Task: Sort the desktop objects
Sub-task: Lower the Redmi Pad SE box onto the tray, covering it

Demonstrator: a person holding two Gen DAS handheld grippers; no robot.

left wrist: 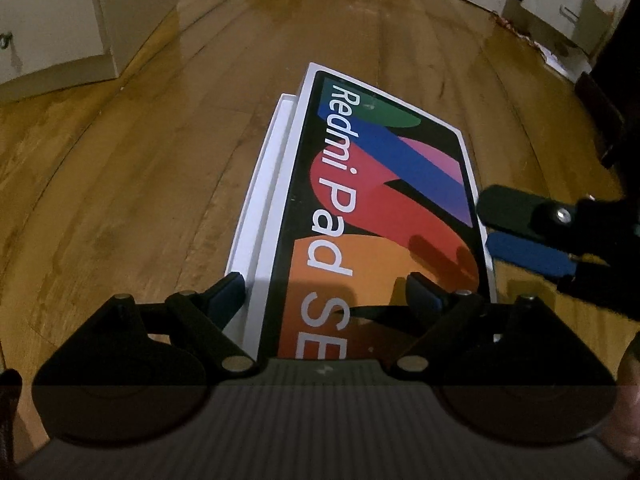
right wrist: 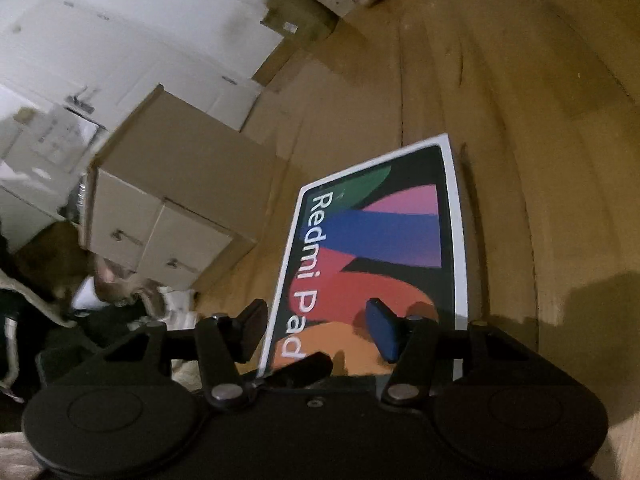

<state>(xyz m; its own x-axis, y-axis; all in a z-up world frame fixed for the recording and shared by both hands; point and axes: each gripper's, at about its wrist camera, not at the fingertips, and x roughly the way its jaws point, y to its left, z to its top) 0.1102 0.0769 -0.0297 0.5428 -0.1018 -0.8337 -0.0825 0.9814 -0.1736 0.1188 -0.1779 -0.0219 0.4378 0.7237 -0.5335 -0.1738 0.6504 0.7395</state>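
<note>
On the left, my left hand-held gripper has its jaws spread wide and holds nothing. One finger sits outside the near left corner of the white box base; the other hovers over the orange part of the lid. I judge this stance is meant to steady the near end while the lid goes on.

In the middle lies the task's thing, a Redmi Pad SE box lid, flat and colourful, resting skewed on the white base so that a strip of open tray shows along its left side. Both sit on a wooden floor, not on a bench.

On the right, my right hand-held gripper reaches in at the lid's right edge. In its own view, the jaws are also spread, one finger outside the lid's left border, the blue-padded finger above the printed face. It grips nothing that I can see. I judge the lid still needs squaring onto the base.

Beyond stand white cabinets and a cardboard box.
</note>
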